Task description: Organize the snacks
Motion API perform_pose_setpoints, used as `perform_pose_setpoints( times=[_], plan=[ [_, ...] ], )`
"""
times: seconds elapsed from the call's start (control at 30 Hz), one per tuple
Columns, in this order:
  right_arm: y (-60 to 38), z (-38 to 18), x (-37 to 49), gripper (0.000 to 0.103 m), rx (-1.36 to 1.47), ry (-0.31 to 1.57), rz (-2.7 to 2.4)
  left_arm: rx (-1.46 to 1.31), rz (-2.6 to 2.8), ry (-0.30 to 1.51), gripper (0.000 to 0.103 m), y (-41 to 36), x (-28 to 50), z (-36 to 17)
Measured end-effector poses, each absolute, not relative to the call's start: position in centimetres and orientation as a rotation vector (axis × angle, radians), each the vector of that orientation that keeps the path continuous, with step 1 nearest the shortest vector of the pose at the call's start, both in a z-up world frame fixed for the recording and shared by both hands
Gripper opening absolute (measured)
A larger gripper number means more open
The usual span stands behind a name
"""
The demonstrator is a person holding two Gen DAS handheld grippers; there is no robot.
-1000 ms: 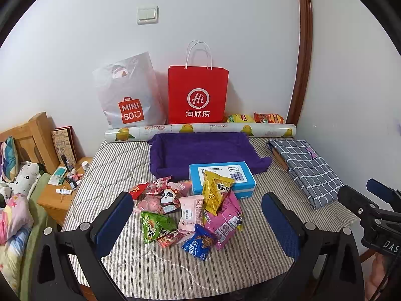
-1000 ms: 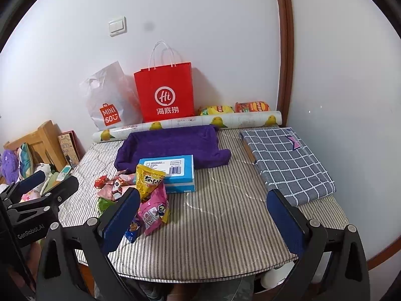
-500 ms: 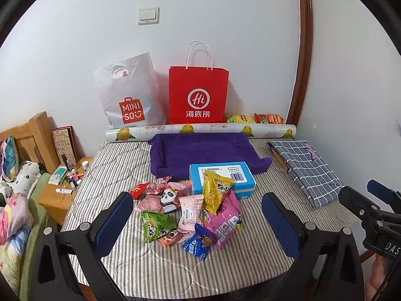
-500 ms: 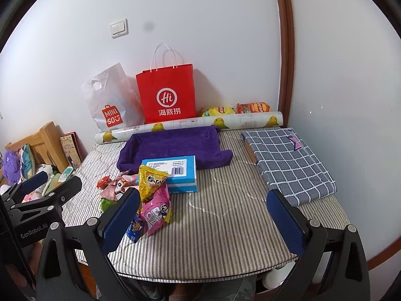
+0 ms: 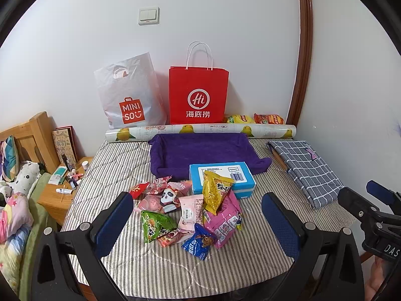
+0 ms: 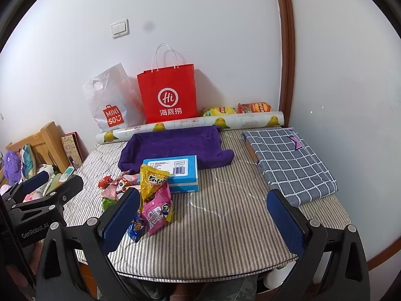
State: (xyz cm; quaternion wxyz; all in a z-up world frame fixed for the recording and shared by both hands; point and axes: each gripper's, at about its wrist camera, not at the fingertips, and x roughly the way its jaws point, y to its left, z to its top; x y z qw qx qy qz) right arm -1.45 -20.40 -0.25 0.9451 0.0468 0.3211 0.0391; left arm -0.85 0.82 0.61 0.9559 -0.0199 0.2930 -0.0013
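Observation:
A pile of snack packets lies on the striped table: a yellow packet [image 5: 216,190] leaning on a blue box [image 5: 221,179], a pink packet [image 5: 224,222], a green packet [image 5: 155,224], a small blue packet [image 5: 199,243] and a panda packet [image 5: 166,197]. The yellow packet [image 6: 151,184], pink packet [image 6: 158,209] and blue box [image 6: 173,173] also show in the right wrist view. A purple cloth tray [image 5: 203,151] sits behind the box. My left gripper [image 5: 198,222] is open and empty, above the near edge before the pile. My right gripper [image 6: 204,215] is open and empty, right of the pile.
A red paper bag [image 5: 198,95] and a white Miniso bag [image 5: 130,95] stand against the wall behind a fruit-print roll [image 5: 200,130]. Two chip bags [image 5: 255,119] lie behind the roll. A folded checked cloth [image 5: 307,170] lies at the right. A wooden nightstand [image 5: 60,190] stands left of the table.
Both views shifted only slightly; the right gripper drifted a little. Both grippers stay open and the snacks have not moved.

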Motion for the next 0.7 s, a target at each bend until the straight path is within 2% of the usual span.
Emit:
perform_pose_setpoints(
  times=[0.7],
  plan=[
    [-20.37, -0.33, -1.59, 0.100, 0.097, 0.653, 0.081, -0.040, -0.001, 0.590, 0.103, 0.82, -0.99, 0.91]
  ],
)
